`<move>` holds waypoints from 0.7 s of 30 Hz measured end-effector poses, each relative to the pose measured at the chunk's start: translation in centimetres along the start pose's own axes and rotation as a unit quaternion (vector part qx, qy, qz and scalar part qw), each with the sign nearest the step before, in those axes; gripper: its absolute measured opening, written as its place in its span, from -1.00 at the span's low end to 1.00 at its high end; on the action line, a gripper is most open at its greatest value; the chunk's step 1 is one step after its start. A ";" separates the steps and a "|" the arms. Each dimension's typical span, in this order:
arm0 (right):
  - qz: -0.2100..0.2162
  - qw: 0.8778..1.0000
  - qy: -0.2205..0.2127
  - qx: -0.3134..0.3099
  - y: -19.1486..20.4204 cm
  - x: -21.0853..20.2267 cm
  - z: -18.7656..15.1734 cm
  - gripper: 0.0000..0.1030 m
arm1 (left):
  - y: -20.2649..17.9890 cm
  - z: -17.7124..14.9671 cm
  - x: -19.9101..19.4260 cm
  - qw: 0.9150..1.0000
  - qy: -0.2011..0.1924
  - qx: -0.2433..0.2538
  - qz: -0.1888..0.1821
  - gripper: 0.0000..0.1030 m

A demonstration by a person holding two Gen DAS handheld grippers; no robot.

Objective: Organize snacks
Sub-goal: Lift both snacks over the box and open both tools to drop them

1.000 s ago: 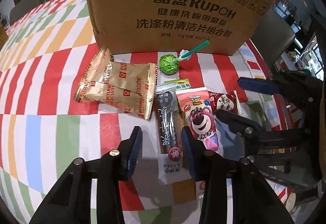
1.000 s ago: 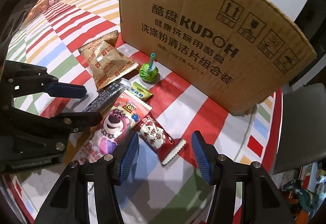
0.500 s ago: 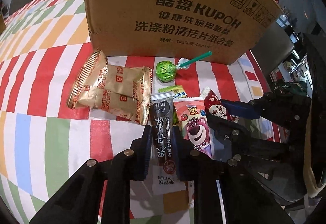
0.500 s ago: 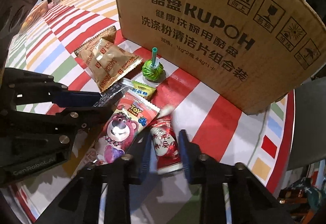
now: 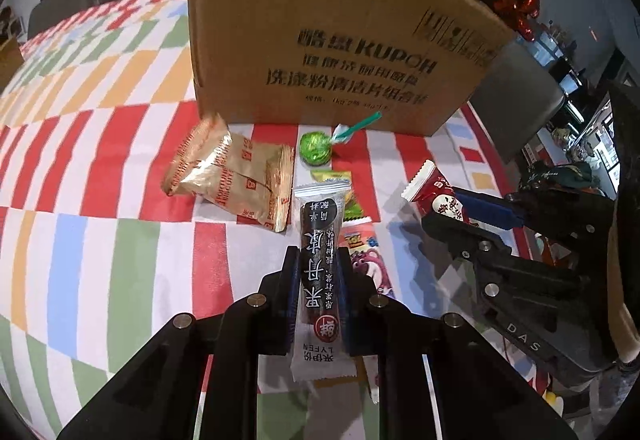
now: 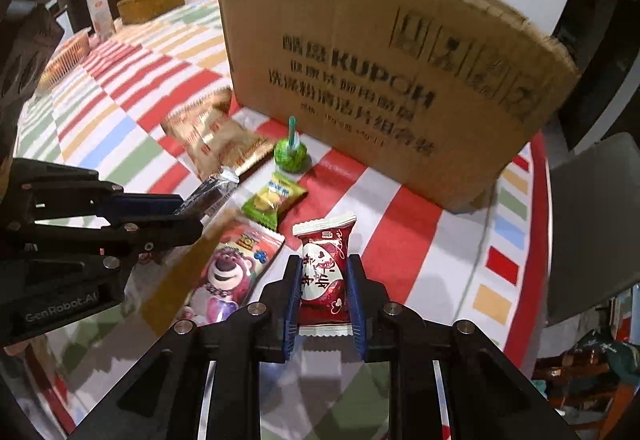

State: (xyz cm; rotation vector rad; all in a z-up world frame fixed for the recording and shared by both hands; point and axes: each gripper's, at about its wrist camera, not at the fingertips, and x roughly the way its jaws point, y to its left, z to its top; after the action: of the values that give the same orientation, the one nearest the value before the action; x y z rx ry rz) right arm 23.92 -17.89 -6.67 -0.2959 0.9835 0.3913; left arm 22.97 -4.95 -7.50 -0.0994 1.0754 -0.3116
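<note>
The left gripper (image 5: 318, 272) is clamped on a long black snack bar (image 5: 320, 264), its blue pads pressing both long sides of the wrapper about midway along; the bar's white crimped far end sticks out ahead of the fingertips and its near end hangs back between the arms. The bar sits raised off the striped tablecloth (image 5: 120, 240), over the pink bear packet (image 5: 366, 260) that lies flat just to its right. The right gripper (image 6: 323, 292) is closed on a small red candy packet (image 6: 323, 272), pads squeezing its two sides, with the packet's white serrated top edge standing clear beyond the fingertips and its lower edge between the pads. In the left wrist view that same red packet shows at the right, gripped and lifted off the cloth. On the table ahead of both grippers lie the remaining snacks: a gold biscuit packet (image 5: 236, 176) to the left, a green lollipop (image 5: 316, 148) with a teal stick just in front of the cardboard box (image 5: 320, 32), and a small yellow-green candy (image 6: 274, 200) between the lollipop and the bear packet. The box stands upright behind them all. Both views are somewhat blurred on the box lettering.
</note>
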 end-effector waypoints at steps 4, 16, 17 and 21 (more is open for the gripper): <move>0.003 1.000 -0.024 0.010 0.1 -1.7 0.2 -0.55 | -0.4 0.1 -2.0 1.000 -0.024 0.006 -0.003 -0.65; 0.000 0.995 -0.090 0.038 -0.2 -6.3 1.6 -0.55 | -1.6 2.2 -7.3 0.995 -0.093 0.025 -0.007 -0.65; -0.002 0.994 -0.097 0.040 -0.2 -6.8 1.8 -0.55 | -1.7 2.4 -7.6 0.995 -0.099 0.027 -0.007 -0.65; -0.007 0.992 -0.116 0.049 -0.6 -8.0 2.7 -0.55 | -2.1 3.7 -8.9 0.992 -0.120 0.035 -0.009 -0.65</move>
State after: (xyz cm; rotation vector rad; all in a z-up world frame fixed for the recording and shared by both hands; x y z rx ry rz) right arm 22.28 -18.81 1.57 -0.1635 0.7687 0.3544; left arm 21.88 -4.55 2.28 -0.0828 0.8244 -0.3441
